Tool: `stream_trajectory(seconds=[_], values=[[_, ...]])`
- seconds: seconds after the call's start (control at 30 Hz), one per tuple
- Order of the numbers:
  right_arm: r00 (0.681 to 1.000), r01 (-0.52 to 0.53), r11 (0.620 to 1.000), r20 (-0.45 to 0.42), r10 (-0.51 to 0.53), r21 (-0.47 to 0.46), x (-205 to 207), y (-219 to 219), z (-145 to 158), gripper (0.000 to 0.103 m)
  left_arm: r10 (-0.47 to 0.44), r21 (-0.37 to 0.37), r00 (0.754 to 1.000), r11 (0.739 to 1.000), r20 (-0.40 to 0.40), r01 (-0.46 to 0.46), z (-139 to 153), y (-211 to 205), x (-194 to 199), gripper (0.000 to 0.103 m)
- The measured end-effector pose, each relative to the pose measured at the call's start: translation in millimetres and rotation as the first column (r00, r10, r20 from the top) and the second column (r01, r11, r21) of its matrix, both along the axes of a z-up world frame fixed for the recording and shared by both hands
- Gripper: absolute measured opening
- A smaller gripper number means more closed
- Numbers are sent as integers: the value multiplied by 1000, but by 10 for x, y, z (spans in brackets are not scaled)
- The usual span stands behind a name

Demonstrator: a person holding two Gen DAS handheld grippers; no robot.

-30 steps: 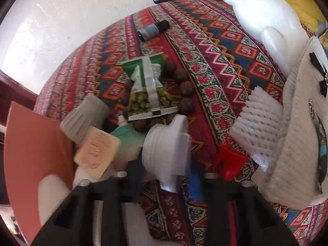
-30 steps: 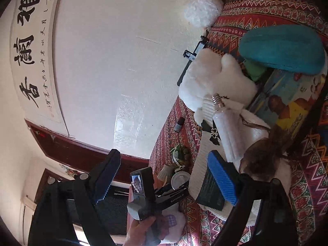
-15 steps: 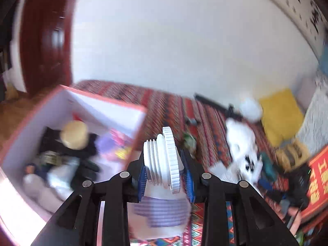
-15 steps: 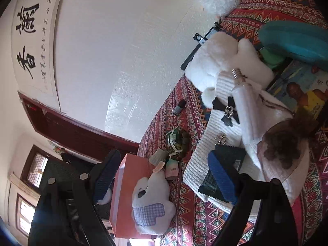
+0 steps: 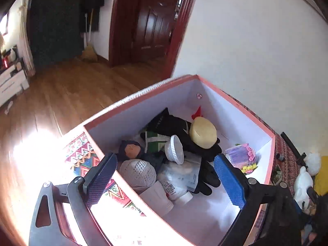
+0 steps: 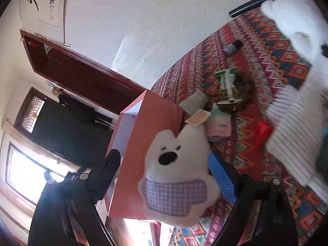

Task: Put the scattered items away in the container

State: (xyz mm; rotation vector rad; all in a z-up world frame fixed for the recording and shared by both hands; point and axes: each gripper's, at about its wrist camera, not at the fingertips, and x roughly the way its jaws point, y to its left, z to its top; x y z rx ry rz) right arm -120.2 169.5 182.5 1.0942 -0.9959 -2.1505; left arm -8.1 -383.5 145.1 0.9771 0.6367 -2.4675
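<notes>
Your left gripper [image 5: 164, 181] hangs over the open pink box [image 5: 242, 110], its fingers opening wide with nothing pressed between them. Below them, near the centre of the box, the white ribbed cap [image 5: 174, 149] lies on the pile inside. A ball of twine [image 5: 137, 173] sits at seven o'clock from the cap, a yellow round piece [image 5: 203, 132] at two o'clock, a black glove [image 5: 205, 176] at four o'clock, and a purple frilled item [image 5: 243, 155] against the wall at three o'clock.

Your right gripper [image 6: 164, 176] also has its fingers spread wide, gripping nothing. Just ahead of them the white plush toy [image 6: 176, 176] with the purple checked patch leans against the box's outer wall on the patterned bedspread [image 6: 266, 41]. At one o'clock from the toy lie a green snack packet [image 6: 227, 86] and a pink pouch [image 6: 219, 127].
</notes>
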Motion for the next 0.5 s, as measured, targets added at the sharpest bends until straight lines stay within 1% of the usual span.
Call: stream_trajectory(seconds=[0.03,0.07,0.1,0.17,0.2,0.27,0.3,0.33,0.4,0.47,0.5], values=[[1000,7,1000,25,-7,17,-194,-110,-9,84,30,9,999,1000,-19,-30,-5,-52,21,96],[998,18,999,63,-20,39,-423,-227,-41,79,68,17,997,998,-29,-67,-17,-90,42,96],[994,26,997,100,-32,68,-628,-327,-90,72,93,39,995,995,-42,-92,-31,-132,68,96],[974,52,986,207,-86,161,-1045,-506,-276,69,104,109,992,989,-68,-96,-55,-254,111,96],[960,65,978,257,-115,196,-1211,-570,-395,69,102,130,992,987,-70,-93,-51,-302,93,96],[933,74,966,326,-155,248,-1458,-668,-627,69,106,149,992,984,-69,-95,-26,-355,64,96],[920,80,960,350,-175,270,-1546,-696,-744,67,104,154,992,984,-69,-93,-23,-357,48,96],[914,79,959,364,-178,272,-1595,-706,-831,62,98,156,993,984,-72,-86,0,-359,38,96],[914,113,963,355,-198,246,-1586,-663,-854,61,91,142,993,987,-80,-80,66,-364,45,96],[927,135,961,312,-208,241,-1481,-613,-713,61,105,127,990,988,-91,-93,119,-385,94,96],[933,150,959,285,-218,241,-1402,-569,-592,61,117,128,988,986,-98,-104,130,-400,128,96]])
